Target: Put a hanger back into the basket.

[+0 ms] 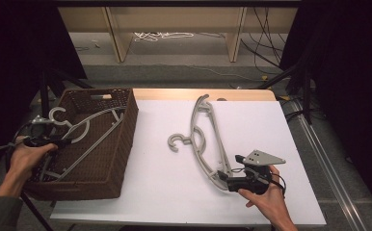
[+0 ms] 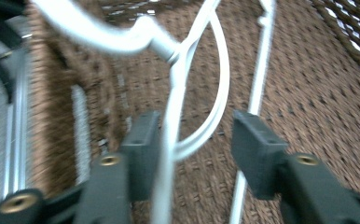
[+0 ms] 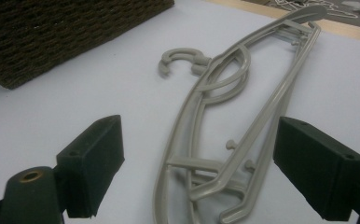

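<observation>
Halfway there: one hanger in the basket, one still out on the worktop.

Biggest thing first: the white worktop (image 1: 165,192) fills the middle of the high view, and the brown wicker basket (image 1: 121,144) sits at its left edge. Inside it lies the pale hanger (image 1: 90,126), hook toward the upper left of the frame, so I'd call that half done. My left gripper (image 1: 61,141) is down at the basket's left rim; in the left gripper view its jaws stand apart with the hanger's thin bar between them, touching the left one, not pinched. The grey hanger (image 1: 208,139) lies flat, centre-right of the frame. My right gripper (image 1: 227,183) is at its lower end, jaws wide open on either side of that end, nothing grabbed yet. So what's left, I reckon: close on it, lift it, carry it over to the basket.
</observation>
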`<state>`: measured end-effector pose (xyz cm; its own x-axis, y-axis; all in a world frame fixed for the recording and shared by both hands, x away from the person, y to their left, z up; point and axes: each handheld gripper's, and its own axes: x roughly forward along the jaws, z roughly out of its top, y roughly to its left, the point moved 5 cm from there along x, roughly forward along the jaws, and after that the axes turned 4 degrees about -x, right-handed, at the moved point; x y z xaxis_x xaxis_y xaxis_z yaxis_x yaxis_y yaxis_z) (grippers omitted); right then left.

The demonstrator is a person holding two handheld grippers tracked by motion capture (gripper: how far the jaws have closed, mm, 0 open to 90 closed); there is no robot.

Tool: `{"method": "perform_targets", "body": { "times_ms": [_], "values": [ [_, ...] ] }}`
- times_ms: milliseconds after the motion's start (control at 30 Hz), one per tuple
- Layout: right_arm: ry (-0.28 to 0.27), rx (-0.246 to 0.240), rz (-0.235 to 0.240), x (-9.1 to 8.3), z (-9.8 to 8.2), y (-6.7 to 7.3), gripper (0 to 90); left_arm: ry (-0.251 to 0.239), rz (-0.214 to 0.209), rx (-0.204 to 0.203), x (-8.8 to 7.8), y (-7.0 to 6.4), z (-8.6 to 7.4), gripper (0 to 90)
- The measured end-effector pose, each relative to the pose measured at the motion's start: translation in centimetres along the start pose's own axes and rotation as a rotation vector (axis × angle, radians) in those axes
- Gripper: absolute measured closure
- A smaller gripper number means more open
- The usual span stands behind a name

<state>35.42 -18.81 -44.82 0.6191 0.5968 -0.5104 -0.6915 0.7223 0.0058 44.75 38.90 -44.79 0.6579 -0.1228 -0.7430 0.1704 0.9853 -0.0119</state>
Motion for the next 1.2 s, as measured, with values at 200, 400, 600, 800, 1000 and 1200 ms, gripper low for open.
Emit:
{"method": "perform_targets", "body": {
  "times_ms": [200, 400, 600, 800, 1000, 1200],
  "values": [
    [-0.002, -0.001, -0.004, 0.0, 0.0, 0.0, 17.1, -0.077, -0.019, -0.028, -1.9, -1.0, 0.7, 34.9],
    [-0.005, 0.010, -0.004, -0.1, 0.0, -0.1, 17.0, -0.216, -0.129, -0.036, -4.9, -5.4, 1.5, 22.7],
    [-0.004, 0.003, -0.012, -0.2, -0.1, 0.0, 17.0, -0.317, -0.246, -0.015, -6.8, -10.0, 1.9, 17.2],
    [-0.019, 0.017, -0.005, -0.1, 0.0, 0.1, 17.0, -0.426, -0.380, 0.028, -8.3, -15.4, 1.8, 16.3],
    [-0.049, 0.008, -0.023, -0.2, 0.2, -0.1, 17.0, -0.474, -0.443, 0.056, -9.1, -18.4, 1.3, 16.2],
    [-0.089, 0.010, -0.032, -0.3, 0.5, -0.1, 17.0, -0.545, -0.516, 0.088, -9.7, -21.4, 0.2, 16.4]
  ]
}}
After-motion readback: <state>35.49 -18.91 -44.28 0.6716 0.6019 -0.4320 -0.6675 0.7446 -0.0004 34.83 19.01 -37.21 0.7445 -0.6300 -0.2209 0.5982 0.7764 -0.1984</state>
